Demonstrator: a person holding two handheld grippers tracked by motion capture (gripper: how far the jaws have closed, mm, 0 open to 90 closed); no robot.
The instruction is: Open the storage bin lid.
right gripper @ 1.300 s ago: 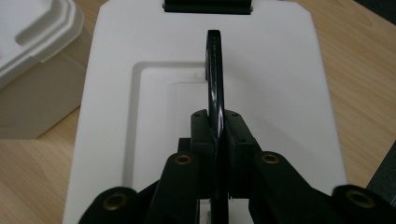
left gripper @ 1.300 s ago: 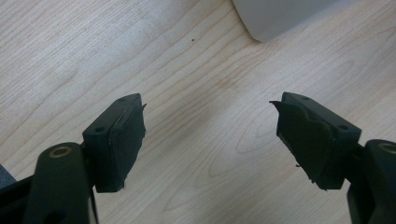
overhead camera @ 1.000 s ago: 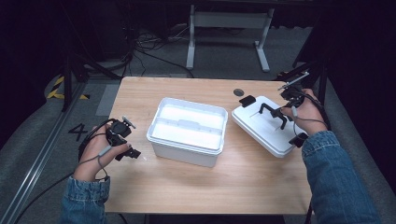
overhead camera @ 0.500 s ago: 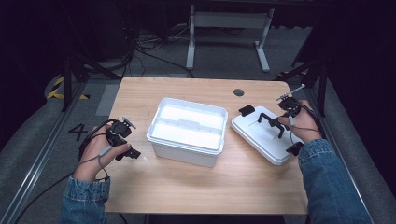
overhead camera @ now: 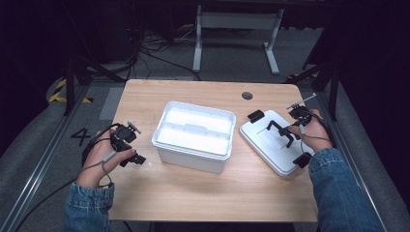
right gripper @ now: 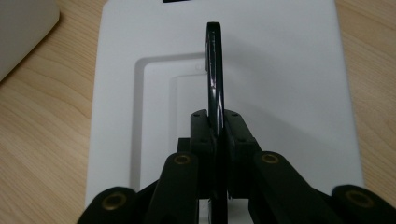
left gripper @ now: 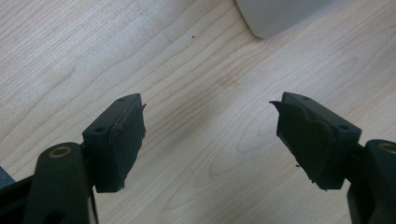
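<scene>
The lid (overhead camera: pixel 279 141) now lies flat on the table at centre right, lower than a second ago and just beside the open white box (overhead camera: pixel 193 135). The right gripper (right gripper: pixel 215 122) stays clamped on its black handle (right gripper: pixel 215 70); release seems due next. The left gripper (left gripper: pixel 210 135) rests spread and empty at lower left.

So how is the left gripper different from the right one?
The left gripper has its fingers spread wide with nothing between them, while the right gripper is shut on the lid's black handle. The left gripper hovers over bare table beside the white box; the right is over the white lid. Both are black and hand-held.
</scene>
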